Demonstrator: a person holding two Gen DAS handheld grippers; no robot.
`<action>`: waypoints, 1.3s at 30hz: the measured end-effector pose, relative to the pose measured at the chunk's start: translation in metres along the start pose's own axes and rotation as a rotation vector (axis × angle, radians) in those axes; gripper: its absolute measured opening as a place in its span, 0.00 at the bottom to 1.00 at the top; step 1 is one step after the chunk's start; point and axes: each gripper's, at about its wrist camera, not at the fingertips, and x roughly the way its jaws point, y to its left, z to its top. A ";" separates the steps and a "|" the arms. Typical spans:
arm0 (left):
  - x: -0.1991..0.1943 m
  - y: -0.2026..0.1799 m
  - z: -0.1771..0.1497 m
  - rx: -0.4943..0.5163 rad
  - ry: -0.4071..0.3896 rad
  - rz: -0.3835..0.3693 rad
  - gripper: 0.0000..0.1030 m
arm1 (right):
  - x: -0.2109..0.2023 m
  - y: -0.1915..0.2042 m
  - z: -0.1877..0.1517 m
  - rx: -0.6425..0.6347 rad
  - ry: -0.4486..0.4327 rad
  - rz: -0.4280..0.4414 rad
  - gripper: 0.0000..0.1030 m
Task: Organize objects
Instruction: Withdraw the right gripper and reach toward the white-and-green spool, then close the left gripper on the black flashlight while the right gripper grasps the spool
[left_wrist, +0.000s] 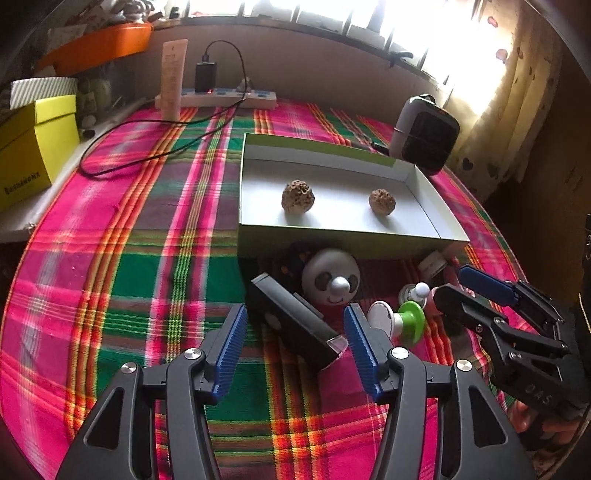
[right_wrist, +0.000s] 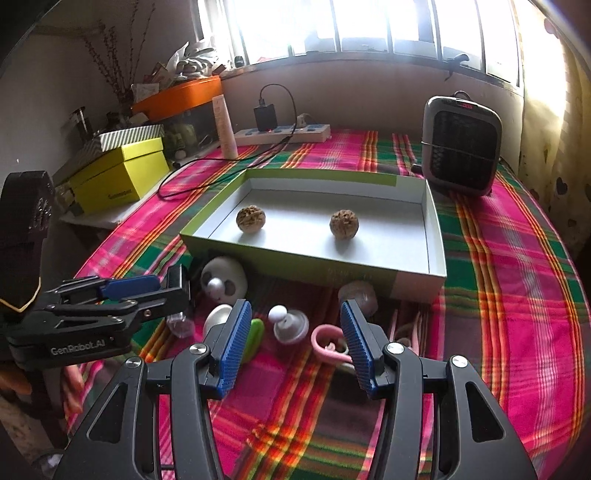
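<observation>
My left tongs (left_wrist: 295, 332) apart, black box (left_wrist: 295, 325) between pads, unclamped. My right tongs (right_wrist: 295, 332) apart over toys. Two walnuts (left_wrist: 298, 195) in tray (left_wrist: 332, 236) at 12.

A home, prob. a bedroom or living rm: plaid cloth (right_wrist: 517, 258) over the desk, heart-print curtain (left_wrist: 517, 110) at a barred window (right_wrist: 369, 22), small space heater (right_wrist: 461, 144), power strip (right_wrist: 284, 133) w/ charger, shoeboxes (right_wrist: 118, 177) stacked at the side.
</observation>
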 end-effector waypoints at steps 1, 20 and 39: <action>0.002 0.000 -0.001 -0.002 0.007 0.005 0.52 | 0.000 0.001 -0.001 -0.002 0.000 0.001 0.50; 0.003 0.016 -0.011 0.004 0.053 0.071 0.52 | 0.007 0.021 -0.009 -0.061 0.045 0.062 0.50; 0.002 0.026 -0.010 0.007 0.036 0.101 0.52 | 0.029 0.043 -0.010 -0.107 0.114 0.066 0.50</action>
